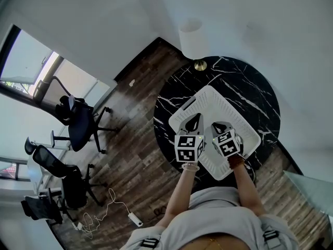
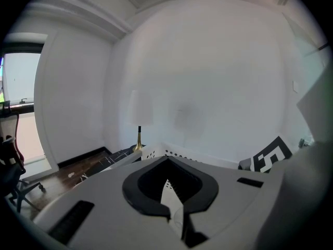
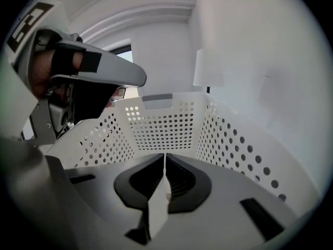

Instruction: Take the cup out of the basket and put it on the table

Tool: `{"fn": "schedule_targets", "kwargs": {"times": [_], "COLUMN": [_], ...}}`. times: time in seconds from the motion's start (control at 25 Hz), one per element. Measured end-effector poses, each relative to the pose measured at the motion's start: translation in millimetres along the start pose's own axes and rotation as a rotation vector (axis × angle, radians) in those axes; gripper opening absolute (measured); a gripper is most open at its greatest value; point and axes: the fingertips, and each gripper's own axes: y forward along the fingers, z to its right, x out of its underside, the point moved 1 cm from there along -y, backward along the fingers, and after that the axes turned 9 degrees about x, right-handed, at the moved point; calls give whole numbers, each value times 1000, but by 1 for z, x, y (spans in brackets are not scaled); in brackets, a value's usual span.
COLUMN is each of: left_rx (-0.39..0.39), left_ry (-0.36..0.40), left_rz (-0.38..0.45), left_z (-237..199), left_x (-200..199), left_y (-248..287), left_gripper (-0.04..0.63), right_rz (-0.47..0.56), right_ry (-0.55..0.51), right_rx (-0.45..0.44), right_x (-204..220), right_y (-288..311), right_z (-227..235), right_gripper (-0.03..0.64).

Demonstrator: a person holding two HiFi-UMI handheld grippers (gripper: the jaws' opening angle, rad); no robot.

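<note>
A white perforated basket [image 1: 231, 105] stands on the round black marble table [image 1: 250, 82]. Both grippers hover over it side by side. My left gripper [image 1: 193, 123] is over the basket's left part, jaws together with nothing between them; its own view looks past the basket's rim [image 2: 182, 155] at the wall. My right gripper [image 3: 165, 163] points down into the basket [image 3: 161, 124], jaws shut and empty. The left gripper's grey body [image 3: 99, 69] shows at the upper left of the right gripper view. No cup shows in any view; the basket floor is hidden by the grippers.
A lamp with a white shade and brass stem [image 1: 196, 40] stands at the table's far edge, close to the white wall. Black office chairs [image 1: 78, 124] and a white power strip [image 1: 135, 219] are on the wooden floor to the left.
</note>
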Motion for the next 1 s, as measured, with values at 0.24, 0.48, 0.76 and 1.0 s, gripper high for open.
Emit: {"fn": "schedule_targets", "kwargs": {"times": [0.24,0.48,0.76,1.0], "left_rx": [5,22,26,32], "left_ry": [-2,-1,-2,0], "left_rz": [-13,-19,-28,-33], "left_z": [-3,-1,-1,0], "left_x": [3,4,4,6], "left_y": [6,10,15,17], "left_gripper": [6,6,6,6], "right_rz": [-44,-53,-122,-163], "right_ry": [-16,21,16,-40], "right_rx": [-13,-42,-83,-80], "right_x": [12,11,23,31], "right_y": [10,12,20,29], "right_z": [-2,-2,-10,-15], "right_gripper": [15,92,115,117]}}
